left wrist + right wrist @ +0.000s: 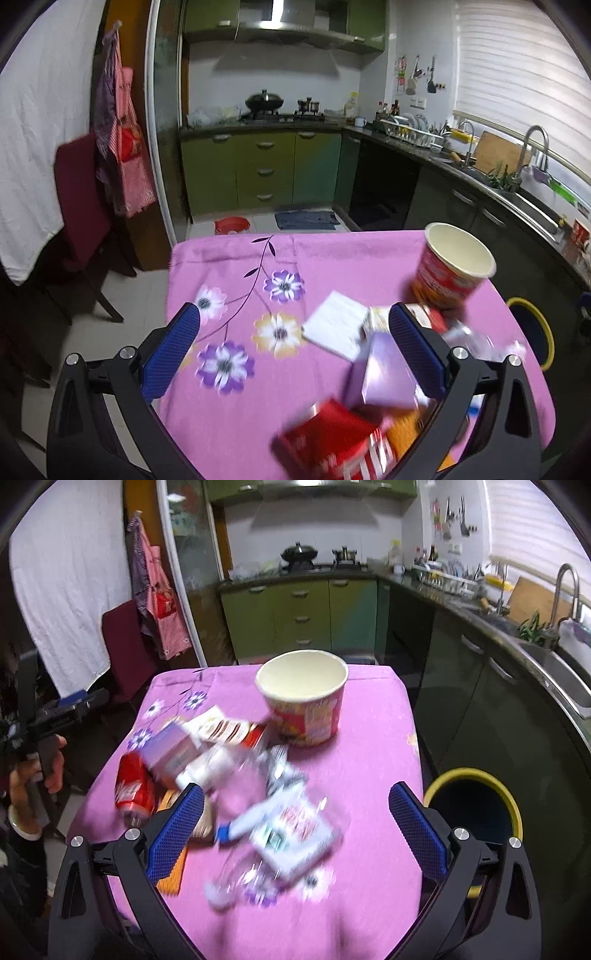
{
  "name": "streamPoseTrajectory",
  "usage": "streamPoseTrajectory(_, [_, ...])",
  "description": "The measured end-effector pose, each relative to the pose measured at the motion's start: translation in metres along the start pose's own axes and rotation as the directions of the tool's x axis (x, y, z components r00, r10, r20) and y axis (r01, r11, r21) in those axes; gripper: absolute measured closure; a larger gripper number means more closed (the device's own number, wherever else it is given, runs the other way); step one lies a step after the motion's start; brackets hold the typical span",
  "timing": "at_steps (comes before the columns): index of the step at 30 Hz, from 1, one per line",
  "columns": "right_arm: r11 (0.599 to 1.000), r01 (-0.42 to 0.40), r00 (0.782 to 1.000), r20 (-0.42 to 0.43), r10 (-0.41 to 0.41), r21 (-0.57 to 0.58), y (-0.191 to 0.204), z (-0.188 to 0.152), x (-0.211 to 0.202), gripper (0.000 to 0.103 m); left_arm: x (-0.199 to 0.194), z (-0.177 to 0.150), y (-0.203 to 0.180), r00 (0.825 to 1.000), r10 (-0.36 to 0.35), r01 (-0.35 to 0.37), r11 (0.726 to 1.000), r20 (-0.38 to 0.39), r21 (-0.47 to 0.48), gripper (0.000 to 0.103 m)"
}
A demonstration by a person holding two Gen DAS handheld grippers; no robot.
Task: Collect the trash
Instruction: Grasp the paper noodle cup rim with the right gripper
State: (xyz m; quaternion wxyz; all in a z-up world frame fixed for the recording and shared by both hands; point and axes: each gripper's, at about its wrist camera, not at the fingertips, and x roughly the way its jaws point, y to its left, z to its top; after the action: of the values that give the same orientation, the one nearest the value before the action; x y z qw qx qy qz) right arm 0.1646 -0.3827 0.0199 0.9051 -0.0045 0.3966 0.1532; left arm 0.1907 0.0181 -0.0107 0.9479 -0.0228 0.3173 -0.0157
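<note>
While both grippers hover over the pink tablecloth (369, 738), the left gripper (295, 347) and right gripper (295, 823) each stand wide open, holding nothing. One paper cup (306, 698) stands upright near the far edge, mouth up. One red can (133, 786) lies on its side by the left edge, long axis running near to far. One yellow-rimmed bin (476, 801) sits off the right edge.
</note>
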Motion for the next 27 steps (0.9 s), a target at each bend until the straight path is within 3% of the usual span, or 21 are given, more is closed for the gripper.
streamPoseTrajectory(5, [0.999, -0.001, 0.987, -0.163, 0.009, 0.049, -0.032, 0.076, 0.068, 0.004, 0.061, 0.024, 0.015, 1.0, 0.01, -0.01, 1.0, -0.008, -0.026, 0.006])
streamPoseTrajectory(8, [0.994, -0.013, 0.96, -0.278, 0.043, 0.108, -0.054, 0.112, 0.116, 0.017, 0.088, 0.026, 0.026, 0.999, 0.043, -0.044, 0.998, -0.016, -0.052, 0.006])
streamPoseTrajectory(11, [0.991, 0.024, 0.931, -0.364, 0.026, 0.133, -0.07, 0.139, 0.159, 0.029, 0.105, 0.02, 0.04, 0.999, 0.035, -0.038, 0.994, -0.029, -0.104, 0.006])
streamPoseTrajectory(15, [0.989, 0.06, 0.882, -0.471, 0.012, 0.138, -0.08, 0.154, 0.206, 0.049, 0.124, 0.009, 0.05, 0.997, 0.009, -0.019, 0.991, -0.072, -0.135, 0.006])
streamPoseTrajectory(20, [0.99, 0.089, 0.818, -0.575, -0.011, 0.107, -0.069, 0.156, 0.25, 0.062, 0.136, 0.0, 0.048, 0.995, 0.017, -0.029, 0.993, -0.102, -0.115, 0.006])
streamPoseTrajectory(23, [0.99, 0.111, 0.794, -0.607, -0.035, 0.088, -0.067, 0.148, 0.268, 0.077, 0.139, -0.003, 0.043, 0.994, 0.031, -0.04, 0.996, -0.106, -0.084, 0.006])
streamPoseTrajectory(24, [0.99, 0.114, 0.787, -0.617, -0.035, 0.088, -0.065, 0.144, 0.267, 0.087, 0.14, -0.003, 0.042, 0.994, 0.033, -0.041, 0.996, -0.107, -0.077, 0.006])
streamPoseTrajectory(27, [0.989, 0.131, 0.784, -0.618, -0.059, 0.071, -0.066, 0.139, 0.271, 0.099, 0.142, -0.005, 0.039, 0.993, 0.03, -0.038, 0.997, -0.114, -0.069, 0.006])
